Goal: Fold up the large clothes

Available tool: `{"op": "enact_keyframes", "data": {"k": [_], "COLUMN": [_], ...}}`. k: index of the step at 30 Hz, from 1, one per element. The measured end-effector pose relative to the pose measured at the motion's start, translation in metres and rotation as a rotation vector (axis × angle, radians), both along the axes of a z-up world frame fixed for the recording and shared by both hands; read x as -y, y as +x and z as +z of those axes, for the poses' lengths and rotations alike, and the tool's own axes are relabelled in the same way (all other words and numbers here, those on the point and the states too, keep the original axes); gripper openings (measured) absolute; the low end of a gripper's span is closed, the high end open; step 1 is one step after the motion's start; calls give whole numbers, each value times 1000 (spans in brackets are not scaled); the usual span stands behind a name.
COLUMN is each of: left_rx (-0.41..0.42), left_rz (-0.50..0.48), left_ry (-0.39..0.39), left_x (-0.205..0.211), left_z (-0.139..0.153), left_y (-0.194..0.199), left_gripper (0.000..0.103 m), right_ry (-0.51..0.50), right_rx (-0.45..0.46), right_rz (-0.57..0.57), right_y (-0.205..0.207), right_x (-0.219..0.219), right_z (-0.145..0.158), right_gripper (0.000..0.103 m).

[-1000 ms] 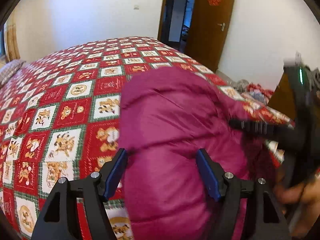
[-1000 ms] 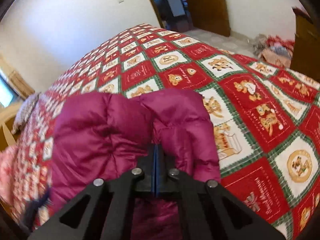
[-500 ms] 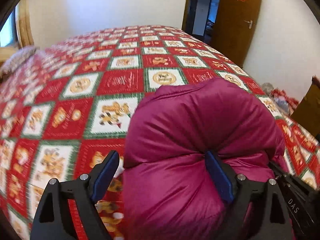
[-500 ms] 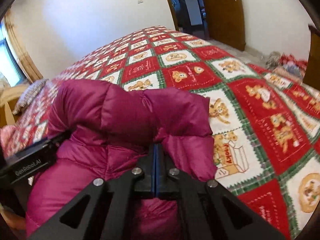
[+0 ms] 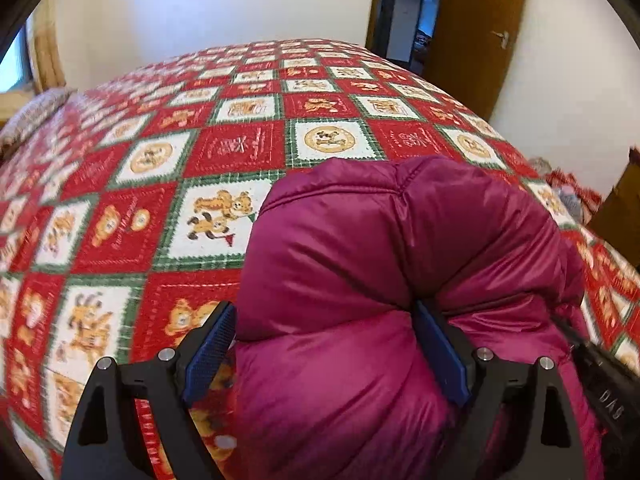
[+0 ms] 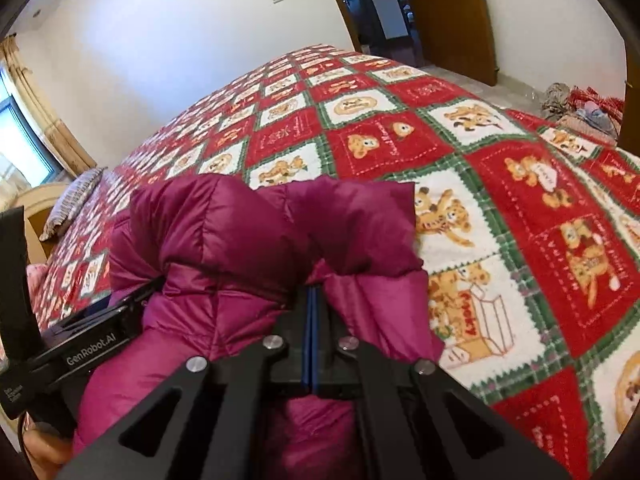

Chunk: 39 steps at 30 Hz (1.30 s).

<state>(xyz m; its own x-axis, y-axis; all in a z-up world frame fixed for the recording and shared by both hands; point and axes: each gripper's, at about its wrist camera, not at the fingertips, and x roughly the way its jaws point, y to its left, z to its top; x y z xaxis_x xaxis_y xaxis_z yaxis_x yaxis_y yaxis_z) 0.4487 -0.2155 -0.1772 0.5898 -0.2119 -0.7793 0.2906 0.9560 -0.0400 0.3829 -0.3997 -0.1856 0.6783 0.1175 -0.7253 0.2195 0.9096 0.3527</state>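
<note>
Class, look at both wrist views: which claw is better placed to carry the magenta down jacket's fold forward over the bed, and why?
Probably the right claw: its jaws are pinched shut on the magenta down jacket. The left claw is wide open, only straddling a puffy fold, so it would have to close first.

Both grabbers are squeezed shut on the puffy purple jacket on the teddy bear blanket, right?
Not quite. Only the right gripper is squeezed shut on the puffy purple jacket. The left wrist view shows the left gripper open, its blue pads spread either side of the jacket. The teddy bear blanket is right.
</note>
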Motion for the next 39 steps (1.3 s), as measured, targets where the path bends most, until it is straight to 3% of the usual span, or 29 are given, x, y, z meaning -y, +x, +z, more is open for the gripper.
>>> {"op": "enact_keyframes", "data": {"k": [3,5,6,8,13,18,21,25,29,32,33,34,35,36,39], "left_rx": [18,31,42,65,113,76,83,57,32,66,65,49,4,-46,-167], "left_rz": [-38,-57,-64,-77,-86,-82,-93,-107,-114,-80,-57,-42,-27,-15,-3], "left_ry": [68,86,88,89,57,15,28,17,-33,-116,-152,-186,-232,-280,-487], "left_x": [-1,-6,-8,-11,-23,-26,-24,-24,-37,-65,-77,-84,-91,-97,-110], "left_z": [11,23,29,39,57,45,39,32,38,53,56,57,55,50,32], "left_y": [-14,-24,-30,-42,-81,-99,-103,-101,-98,-92,-86,-78,-67,-56,-33], "left_gripper": [90,90,90,90,90,90,90,90,90,90,90,90,90,90,90], "right_ry": [-38,-86,-103,-127,-70,-24,-32,3,23,58,57,55,54,57,72], "right_rx": [-5,11,34,102,218,158,82,14,-15,42,76,93,101,109,82], "right_rz": [11,1,-5,10,42,97,47,9,35,30,18,10,3,-1,25], "right_y": [-17,-36,-44,-76,-130,-146,-143,-141,-139,-141,-141,-138,-134,-125,-96], "right_x": [-1,-4,-5,-14,-37,-62,-58,-45,-41,-21,-12,-5,0,6,17], "right_z": [12,28,36,59,86,62,37,9,18,40,51,58,62,65,57], "right_gripper": [0,5,12,12,12,12,12,3,5,18,40,74,87,94,94]}}
